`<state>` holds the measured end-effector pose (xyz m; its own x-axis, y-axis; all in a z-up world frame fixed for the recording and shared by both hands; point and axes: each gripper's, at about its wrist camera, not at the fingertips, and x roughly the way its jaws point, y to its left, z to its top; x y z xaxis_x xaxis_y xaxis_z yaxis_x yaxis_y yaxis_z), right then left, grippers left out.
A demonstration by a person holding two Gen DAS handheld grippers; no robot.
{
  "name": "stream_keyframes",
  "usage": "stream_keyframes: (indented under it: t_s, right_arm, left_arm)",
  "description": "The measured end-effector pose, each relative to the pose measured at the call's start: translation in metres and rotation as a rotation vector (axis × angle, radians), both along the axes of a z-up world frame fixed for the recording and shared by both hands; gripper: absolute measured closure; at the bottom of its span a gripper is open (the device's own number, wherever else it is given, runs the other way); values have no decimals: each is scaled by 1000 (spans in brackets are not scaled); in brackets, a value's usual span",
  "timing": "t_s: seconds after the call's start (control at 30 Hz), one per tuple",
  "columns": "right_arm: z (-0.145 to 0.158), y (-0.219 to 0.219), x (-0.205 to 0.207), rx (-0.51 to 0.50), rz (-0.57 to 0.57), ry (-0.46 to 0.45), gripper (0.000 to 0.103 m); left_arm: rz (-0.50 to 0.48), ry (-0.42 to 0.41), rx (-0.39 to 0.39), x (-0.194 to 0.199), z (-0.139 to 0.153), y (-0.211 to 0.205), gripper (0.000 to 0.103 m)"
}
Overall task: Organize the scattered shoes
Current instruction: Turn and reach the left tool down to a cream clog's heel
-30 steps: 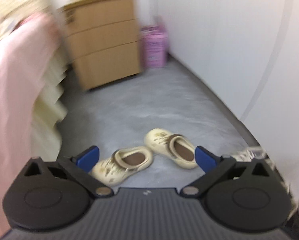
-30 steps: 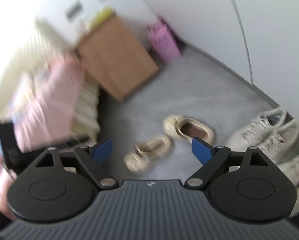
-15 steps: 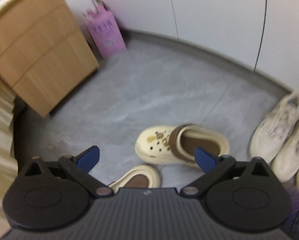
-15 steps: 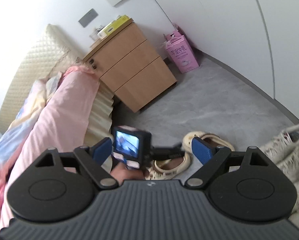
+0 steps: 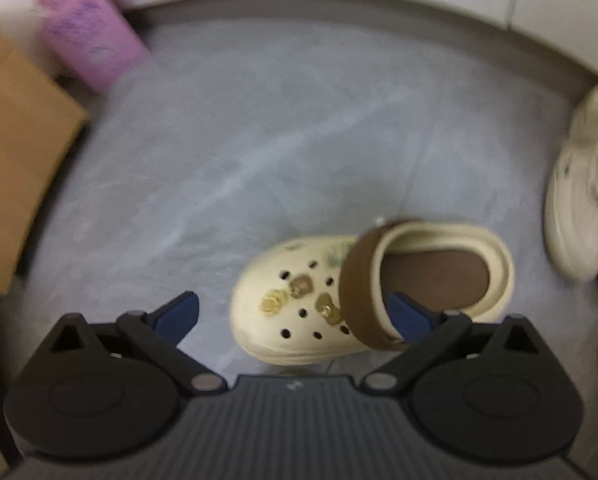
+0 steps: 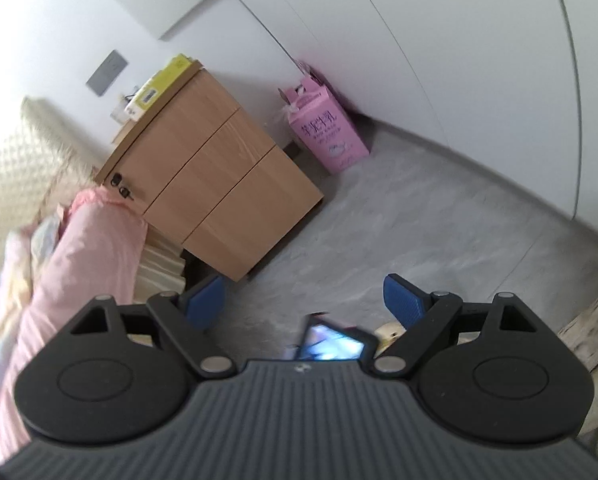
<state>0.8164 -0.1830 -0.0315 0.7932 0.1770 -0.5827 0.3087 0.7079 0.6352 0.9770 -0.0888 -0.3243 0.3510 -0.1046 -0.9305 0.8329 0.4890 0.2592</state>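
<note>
A cream clog (image 5: 299,304) with a brown strap, brown lining and gold charms lies on the grey floor, toe pointing left. My left gripper (image 5: 293,314) hangs open just above it, looking steeply down. Its toe half sits between the blue pads, and the right pad (image 5: 405,316) is over the strap; no pad presses on the clog. In the right wrist view my right gripper (image 6: 305,300) stands open with only bare floor between its fingers. The left device's lit screen (image 6: 333,344) and a sliver of the clog (image 6: 389,334) show just below it. The second clog is out of view.
Pale sneakers (image 5: 579,184) stand in a row by the wall at the right, also at the edge of the right wrist view (image 6: 591,332). A wooden drawer cabinet (image 6: 219,184), a pink carton (image 6: 327,132) and a bed with a pink blanket (image 6: 79,264) lie to the left.
My left gripper dropped down over one clog, which now looms large; the other clog slid out of view. The right gripper swung across, and the left device now shows lower and further right.
</note>
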Motion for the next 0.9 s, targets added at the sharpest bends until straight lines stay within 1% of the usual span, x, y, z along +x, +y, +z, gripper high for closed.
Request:
stream_keyframes:
  t_s: [0.03, 0.07, 0.13, 0.23, 0.3, 0.4, 0.53, 0.63, 0.7, 0.8, 0.83, 0.9]
  right_arm:
    - [-2, 1, 2, -1, -3, 9, 14]
    - [-6, 3, 5, -5, -2, 27, 14]
    - [-13, 4, 9, 0, 8, 64, 14]
    - [-21, 2, 9, -2, 13, 96, 14]
    - [-23, 1, 7, -18, 15, 106, 14]
    - [-26, 1, 4, -15, 41, 116, 14]
    - [-28, 3, 3, -20, 58, 132, 14]
    - [-32, 6, -1, -4, 77, 148, 14]
    - [-34, 8, -3, 8, 89, 155, 14]
    - [-36, 12, -6, 18, 110, 165, 14]
    - [-37, 12, -7, 24, 116, 170, 14]
    - [-40, 13, -8, 41, 122, 181, 14]
  left_arm:
    - [-14, 10, -19, 3, -4, 2, 0]
    - [-12, 37, -53, 7, -4, 6, 0]
    - [5, 70, -102, 12, -5, 14, 0]
    - [23, 97, -156, 17, -7, 28, 0]
    - [46, 101, -166, 17, -5, 32, 0]
    - [68, 91, -178, 14, -5, 34, 0]
    - [79, 62, -180, 9, -6, 33, 0]
    - [114, 64, -163, 7, -6, 28, 1]
    - [89, 76, -153, 1, -10, 24, 1]
    - [13, 57, -116, -12, -16, 17, 1]
    - [1, 52, -104, -14, -19, 15, 3]
    - [2, 52, -85, -15, -27, 13, 9]
